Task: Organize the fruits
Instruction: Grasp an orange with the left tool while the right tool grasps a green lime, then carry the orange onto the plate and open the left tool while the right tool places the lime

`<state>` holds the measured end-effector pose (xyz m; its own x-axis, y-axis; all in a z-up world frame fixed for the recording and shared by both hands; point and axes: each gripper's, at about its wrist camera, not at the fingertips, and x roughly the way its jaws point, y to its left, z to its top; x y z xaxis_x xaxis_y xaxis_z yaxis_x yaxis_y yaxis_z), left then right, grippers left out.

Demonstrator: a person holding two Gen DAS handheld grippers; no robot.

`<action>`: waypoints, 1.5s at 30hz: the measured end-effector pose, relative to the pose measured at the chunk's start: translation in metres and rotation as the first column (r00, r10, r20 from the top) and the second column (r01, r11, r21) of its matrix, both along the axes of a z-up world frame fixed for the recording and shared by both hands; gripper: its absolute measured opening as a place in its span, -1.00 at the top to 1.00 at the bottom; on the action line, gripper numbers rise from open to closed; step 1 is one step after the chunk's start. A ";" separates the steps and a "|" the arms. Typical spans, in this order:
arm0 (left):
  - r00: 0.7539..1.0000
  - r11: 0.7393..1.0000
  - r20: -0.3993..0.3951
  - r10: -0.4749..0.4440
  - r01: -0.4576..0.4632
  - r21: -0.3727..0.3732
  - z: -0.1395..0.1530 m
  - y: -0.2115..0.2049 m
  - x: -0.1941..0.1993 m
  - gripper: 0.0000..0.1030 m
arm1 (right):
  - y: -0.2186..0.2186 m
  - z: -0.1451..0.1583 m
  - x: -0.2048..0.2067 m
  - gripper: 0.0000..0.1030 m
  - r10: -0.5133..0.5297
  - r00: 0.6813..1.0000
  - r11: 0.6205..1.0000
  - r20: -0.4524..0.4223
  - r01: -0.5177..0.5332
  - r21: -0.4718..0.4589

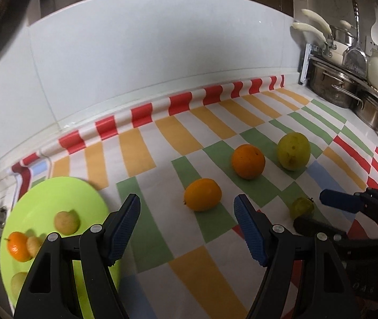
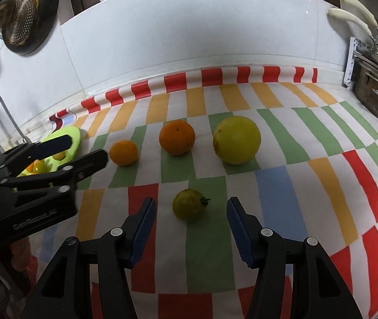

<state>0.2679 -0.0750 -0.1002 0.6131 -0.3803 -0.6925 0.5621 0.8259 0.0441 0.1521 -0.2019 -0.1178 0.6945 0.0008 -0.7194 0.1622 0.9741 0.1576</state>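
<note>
- Left hand-held gripper [image 1: 186, 227]: jaws released, empty, beside round lime-green plastic plate [image 1: 55, 194] holding small fruits.
- Right hand-held gripper [image 2: 191, 226]: jaws released, flanking small green tomato [image 2: 189, 205] on striped desk cloth [image 2: 276, 186], not touching.

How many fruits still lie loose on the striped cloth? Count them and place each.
4: a small orange fruit nearest the green plate, an orange beside it, a large yellow fruit farther right, and a green tomato ahead of the right gripper.
</note>
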 end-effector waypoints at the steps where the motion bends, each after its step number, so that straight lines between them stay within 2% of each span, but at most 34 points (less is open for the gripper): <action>1: 1.000 1.000 -0.004 -0.003 0.003 0.001 -0.002 -0.002 0.002 -0.38 | 0.000 -0.001 0.001 -0.08 0.001 1.000 1.000 -0.004 -0.001 0.000; 4: 1.000 1.000 -0.012 -0.013 0.013 0.009 -0.008 -0.010 0.008 -0.32 | -0.001 -0.005 0.005 0.02 0.000 1.000 1.000 -0.021 0.000 0.006; 7: 1.000 1.000 -0.021 -0.021 0.022 0.012 -0.013 -0.016 0.012 -0.17 | -0.003 -0.010 0.008 0.04 -0.007 0.999 1.000 -0.035 0.008 0.008; 14: 0.998 0.998 -0.037 -0.051 0.052 0.024 -0.020 -0.024 0.018 0.15 | -0.003 -0.014 0.012 0.31 -0.002 0.999 1.000 -0.036 0.002 -0.002; 17: 0.996 0.997 -0.042 -0.073 0.074 0.029 -0.021 -0.027 0.018 0.28 | -0.003 -0.014 0.012 0.32 -0.002 0.999 1.000 -0.033 0.002 0.002; 27: 0.997 0.997 -0.028 -0.070 0.071 0.029 -0.014 -0.023 0.010 0.28 | -0.007 -0.008 0.009 0.32 -0.006 1.000 1.000 -0.011 0.006 0.005; 35: 0.998 0.998 -0.005 -0.060 0.060 0.003 0.009 -0.010 -0.011 0.28 | -0.005 0.011 0.004 0.32 0.013 0.999 1.000 0.029 -0.014 0.019; 45: 0.999 0.999 0.041 -0.001 0.003 -0.035 0.040 0.013 -0.037 0.28 | 0.009 0.039 -0.008 0.32 0.073 0.993 0.997 0.092 -0.072 -0.015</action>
